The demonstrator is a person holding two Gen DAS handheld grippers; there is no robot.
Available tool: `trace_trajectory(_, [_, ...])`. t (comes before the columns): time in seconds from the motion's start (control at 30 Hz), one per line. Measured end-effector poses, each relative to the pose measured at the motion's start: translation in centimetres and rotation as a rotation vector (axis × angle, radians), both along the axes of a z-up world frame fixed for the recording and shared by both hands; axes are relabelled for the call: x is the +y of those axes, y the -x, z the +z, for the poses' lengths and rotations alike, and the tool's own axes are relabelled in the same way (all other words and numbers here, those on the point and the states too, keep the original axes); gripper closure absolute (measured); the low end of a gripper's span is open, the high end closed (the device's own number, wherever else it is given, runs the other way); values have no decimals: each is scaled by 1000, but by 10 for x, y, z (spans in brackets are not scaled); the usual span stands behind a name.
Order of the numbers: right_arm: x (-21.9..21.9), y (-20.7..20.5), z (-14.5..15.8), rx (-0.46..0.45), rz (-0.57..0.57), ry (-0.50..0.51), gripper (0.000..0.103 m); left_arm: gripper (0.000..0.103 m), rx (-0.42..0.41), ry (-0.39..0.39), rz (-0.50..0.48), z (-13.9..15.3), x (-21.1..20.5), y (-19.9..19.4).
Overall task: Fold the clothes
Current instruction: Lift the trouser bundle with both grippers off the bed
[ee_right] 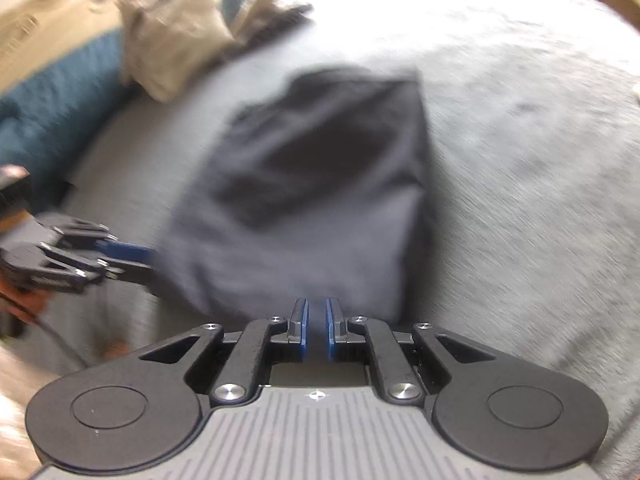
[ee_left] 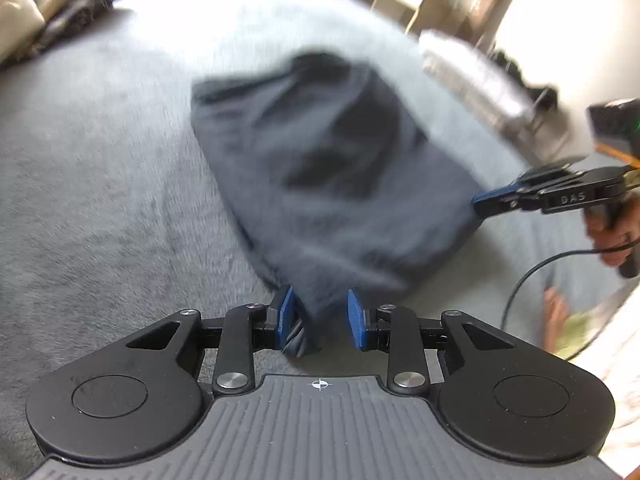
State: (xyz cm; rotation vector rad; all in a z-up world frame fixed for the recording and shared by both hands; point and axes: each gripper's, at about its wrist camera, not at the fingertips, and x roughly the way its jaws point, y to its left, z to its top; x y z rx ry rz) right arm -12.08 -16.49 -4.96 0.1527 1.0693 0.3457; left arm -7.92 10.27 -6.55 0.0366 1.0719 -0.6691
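Note:
A dark grey garment (ee_left: 320,168) lies partly folded on the pale grey fleece bed cover (ee_left: 100,200). Its near corner runs up between the blue pads of my left gripper (ee_left: 320,318). The bunched cloth rests against the left pad, and a gap shows before the right pad. From the right wrist, the left gripper (ee_right: 148,260) reaches the garment's (ee_right: 312,184) left edge. My right gripper (ee_right: 317,328) has its pads close together with the near hem between them. In the left wrist view, the right gripper (ee_left: 478,204) pinches the garment's right corner, with a hand (ee_left: 612,232) on its handle.
A teal cushion (ee_right: 52,112) and a beige bundle of cloth (ee_right: 172,40) lie at the bed's far left. Dark clothes (ee_left: 80,12) sit at the far edge. A black cable (ee_left: 520,280) trails from the right gripper. Furniture (ee_left: 472,80) stands beyond the bed on the right.

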Motion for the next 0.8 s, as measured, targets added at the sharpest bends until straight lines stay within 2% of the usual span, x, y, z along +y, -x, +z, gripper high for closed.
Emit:
trace_trajectory(0.1, [-6, -2, -24, 18, -32, 26, 97, 73, 31, -9, 20, -13, -2, -4])
trace_trajectory(0.17, [-10, -1, -25, 13, -25, 20, 97, 73, 34, -9, 20, -11, -2, -4])
trace_trajectory(0.27, [-13, -4, -6, 12, -3, 30, 94, 73, 37, -3, 23, 3, 3, -4])
trace_trajectory(0.33, [-20, -11, 12, -14, -14, -2, 93, 71, 19, 18, 39, 14, 10, -8])
trace_trajectory(0.4, [-32, -23, 25, -48, -46, -53, 83, 58, 1, 61, 72, 24, 20, -16])
trace_trajectory(0.47, [-45, -39, 34, -82, -86, -113, 53, 47, -14, 82, 125, 26, 23, -31])
trace_trajectory(0.53, [-59, -61, 28, -94, -110, -190, 41, 40, -26, 99, 164, 22, 21, -48])
trace_trajectory(0.6, [-74, -85, 11, -56, -146, -268, 37, 39, -21, 133, 187, 14, 18, -65])
trace_trajectory(0.67, [-87, -105, -8, -4, -178, -341, 36, 39, 24, 177, 202, 2, 18, -81])
trace_trajectory(0.8, [-99, -125, -37, 67, -166, -411, 32, 39, 73, 246, 194, -13, 14, -98])
